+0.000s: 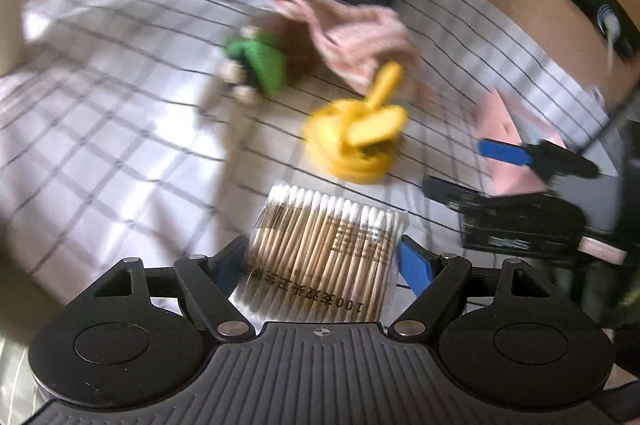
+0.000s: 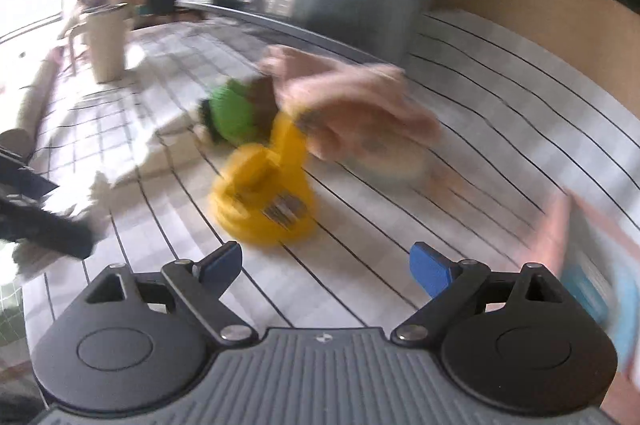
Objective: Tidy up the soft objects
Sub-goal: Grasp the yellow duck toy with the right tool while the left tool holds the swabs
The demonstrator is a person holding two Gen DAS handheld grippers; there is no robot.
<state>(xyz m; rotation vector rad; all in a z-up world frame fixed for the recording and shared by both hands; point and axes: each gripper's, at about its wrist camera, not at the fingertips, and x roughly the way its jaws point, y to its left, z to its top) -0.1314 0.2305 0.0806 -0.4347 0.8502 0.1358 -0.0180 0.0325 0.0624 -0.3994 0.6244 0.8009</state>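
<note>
Your left gripper (image 1: pixel 324 261) is standing wide, with a clear plastic pack of wooden-stemmed cotton swabs (image 1: pixel 324 245) lying between its blue-padded fingers (image 1: pixel 416 267); the pads are sitting at the pack's two sides, but the blur is keeping me from telling whether they are pressing on it. Your right gripper (image 2: pixel 328 267) is standing wide with only the grid-lined white tablecloth (image 2: pixel 360 265) showing between its jaws. Toward the middle of the table, a crumpled pink knitted cloth (image 1: pixel 360 41) is lying against a small soft toy with a green body and brown head (image 1: pixel 260 59), and a yellow plastic suction-cup holder with a lever handle (image 1: pixel 356 133) is sitting just in front of both, nearer you. In the left wrist view, your right gripper (image 1: pixel 508 153) is appearing near the table's right edge, beside a flat pink packet (image 1: pixel 504 121). A cream vase holding pink flowers (image 2: pixel 106 41) is standing at the far left corner.
</note>
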